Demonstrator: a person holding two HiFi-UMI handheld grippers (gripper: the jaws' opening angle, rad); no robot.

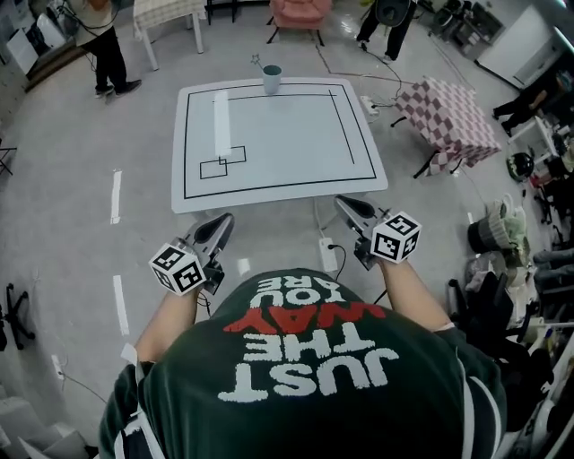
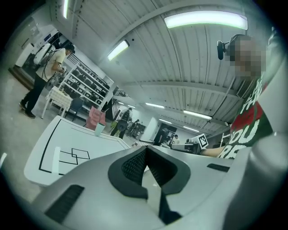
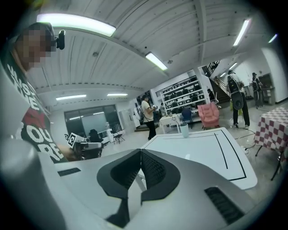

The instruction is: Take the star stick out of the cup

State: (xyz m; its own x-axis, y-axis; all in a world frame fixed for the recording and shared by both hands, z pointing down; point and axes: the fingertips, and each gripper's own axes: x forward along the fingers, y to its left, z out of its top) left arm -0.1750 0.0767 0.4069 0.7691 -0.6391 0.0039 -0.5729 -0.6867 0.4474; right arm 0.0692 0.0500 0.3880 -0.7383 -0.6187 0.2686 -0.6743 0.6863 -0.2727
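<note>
A pale green cup (image 1: 272, 79) stands at the middle of the far edge of the white table (image 1: 278, 170). A thin star stick (image 1: 256, 61) pokes out of it, leaning left. My left gripper (image 1: 224, 219) and right gripper (image 1: 342, 202) hover side by side just short of the table's near edge, far from the cup. Both are shut with nothing between the jaws. The left gripper view shows the gripper (image 2: 145, 148) with its tips together and the cup (image 2: 99, 129) small and distant. In the right gripper view, that gripper (image 3: 141, 150) is shut too, the cup (image 3: 184, 130) far off.
Black lines and a white strip (image 1: 221, 121) mark the tabletop. A red-checkered table (image 1: 448, 116) stands to the right, a pink chair (image 1: 300, 11) behind. A person (image 1: 106, 40) stands far left. A power strip (image 1: 327, 255) lies on the floor under the near edge.
</note>
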